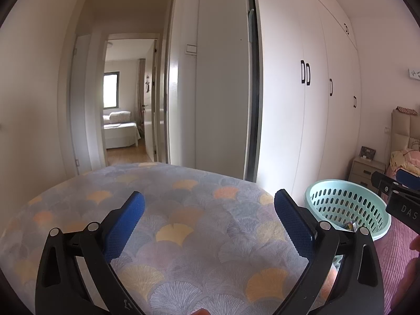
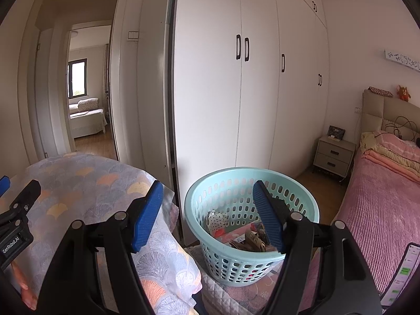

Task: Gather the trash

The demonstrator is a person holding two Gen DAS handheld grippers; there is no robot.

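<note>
Both the left gripper [image 1: 209, 204] and right gripper [image 2: 207, 197] are spread, holding nothing; only the right view shows trash [image 2: 246, 236] inside the basket [image 2: 223, 262].

From my R wrist cam: right gripper [image 2: 210, 215] has its blue pads wide apart w/ nothing between them. Just past it I see the basket [image 2: 252, 258], mint green w/ slotted walls, resting on the pink bed [image 2: 380, 204] corner. Inside it: trash [image 2: 249, 237] – crumpled wrappers, a dotted scrap, paper bits. Left of the basket is the fan-pattern cloth [image 2: 86, 189]. Left gripper [image 2: 15, 210] pokes in at my left edge; can't tell its state. White wardrobe [image 2: 262, 92] behind, nightstand [image 2: 334, 155] by the bed.
</note>
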